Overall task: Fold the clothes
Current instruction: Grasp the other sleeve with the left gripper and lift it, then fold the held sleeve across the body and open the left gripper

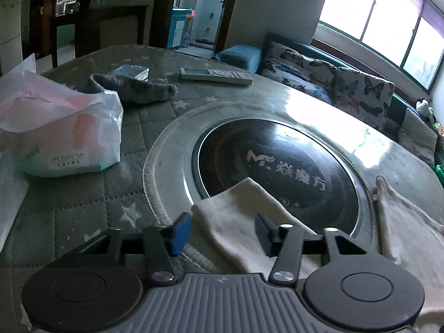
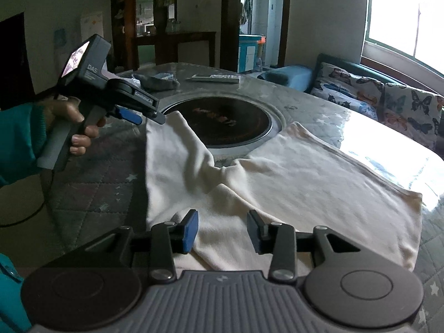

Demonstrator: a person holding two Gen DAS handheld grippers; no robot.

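Note:
A cream garment (image 2: 291, 177) lies spread on the table, one sleeve-like part (image 2: 177, 144) reaching toward the black round hotplate (image 2: 222, 119). My right gripper (image 2: 223, 231) is open, empty, just above the garment's near edge. My left gripper (image 1: 222, 230) is open over the cream sleeve (image 1: 238, 216) and holds nothing. In the right wrist view the left gripper (image 2: 144, 118) hovers at the sleeve's far end, held by a hand in a teal sleeve.
The table (image 1: 83, 208) has a grey quilted star cover under glass. A tissue pack in a white bag (image 1: 63, 138), a grey sock (image 1: 138, 87), a remote (image 1: 216, 75) and a small box (image 1: 130, 70) lie at the far side. A butterfly-cushioned sofa (image 2: 374, 94) runs along the right.

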